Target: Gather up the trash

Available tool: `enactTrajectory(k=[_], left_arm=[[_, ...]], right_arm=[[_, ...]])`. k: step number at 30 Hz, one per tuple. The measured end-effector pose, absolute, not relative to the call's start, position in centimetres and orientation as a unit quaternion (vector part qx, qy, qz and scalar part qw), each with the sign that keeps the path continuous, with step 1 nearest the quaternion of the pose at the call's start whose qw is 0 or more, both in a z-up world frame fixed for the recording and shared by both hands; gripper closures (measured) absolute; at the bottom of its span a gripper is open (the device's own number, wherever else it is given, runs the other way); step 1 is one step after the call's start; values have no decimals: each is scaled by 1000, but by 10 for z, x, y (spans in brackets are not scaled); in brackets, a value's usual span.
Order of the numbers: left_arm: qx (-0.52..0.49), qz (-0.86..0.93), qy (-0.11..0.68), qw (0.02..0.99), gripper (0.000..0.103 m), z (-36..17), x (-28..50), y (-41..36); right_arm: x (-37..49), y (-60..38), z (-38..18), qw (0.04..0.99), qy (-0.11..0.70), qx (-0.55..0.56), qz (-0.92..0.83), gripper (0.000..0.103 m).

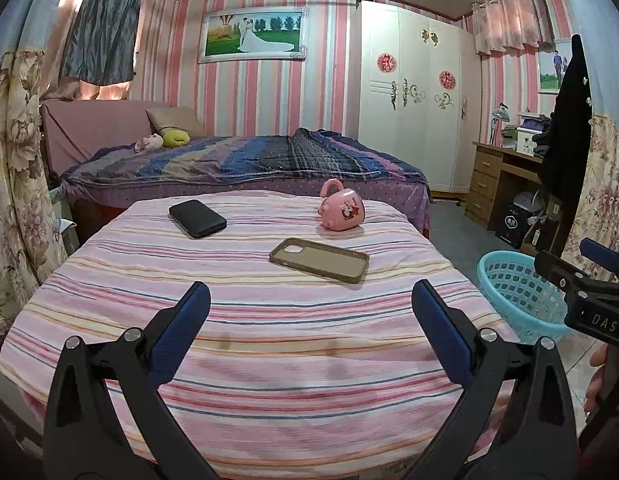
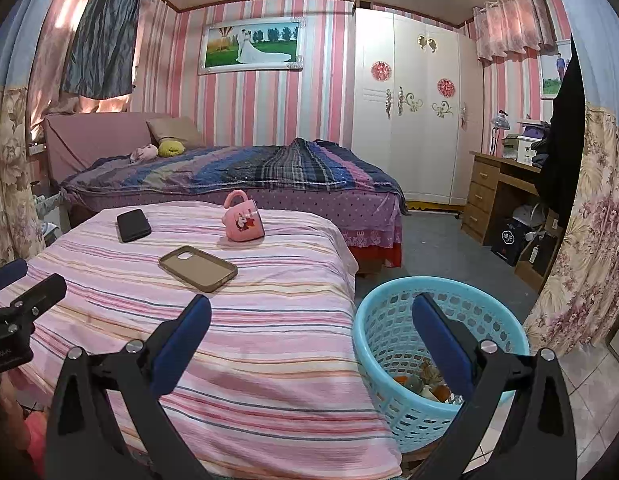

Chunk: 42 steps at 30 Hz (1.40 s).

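Both grippers are spread wide and hold nothing: the left gripper (image 1: 310,300) hangs over the striped blanket (image 1: 269,360), the right gripper (image 2: 311,314) just above the blue basket (image 2: 373,356) beside it. Trash (image 2: 425,384) lies inside the basket (orange and pale scraps). On the blanket, away from the basket, rest a phone case (image 1: 319,259), a black phone (image 1: 197,218) and a pink mug (image 1: 341,206).

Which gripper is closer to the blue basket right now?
Right. The right gripper hangs open over the basket's near rim, one finger above its inside. The left gripper is open over the striped bed cover, with the basket off to its right.
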<state>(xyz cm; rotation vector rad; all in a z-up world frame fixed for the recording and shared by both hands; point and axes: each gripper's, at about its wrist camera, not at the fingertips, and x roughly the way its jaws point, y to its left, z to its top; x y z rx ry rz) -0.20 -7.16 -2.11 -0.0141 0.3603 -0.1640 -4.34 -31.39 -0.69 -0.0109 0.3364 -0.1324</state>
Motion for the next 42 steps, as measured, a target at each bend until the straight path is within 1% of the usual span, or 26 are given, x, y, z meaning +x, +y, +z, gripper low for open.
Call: enactTrajectory(k=[42], left_arm=[[-2, -68, 175, 982, 6, -22, -1, -71]], right_arm=[[-43, -321, -4, 984, 164, -7, -66, 5]])
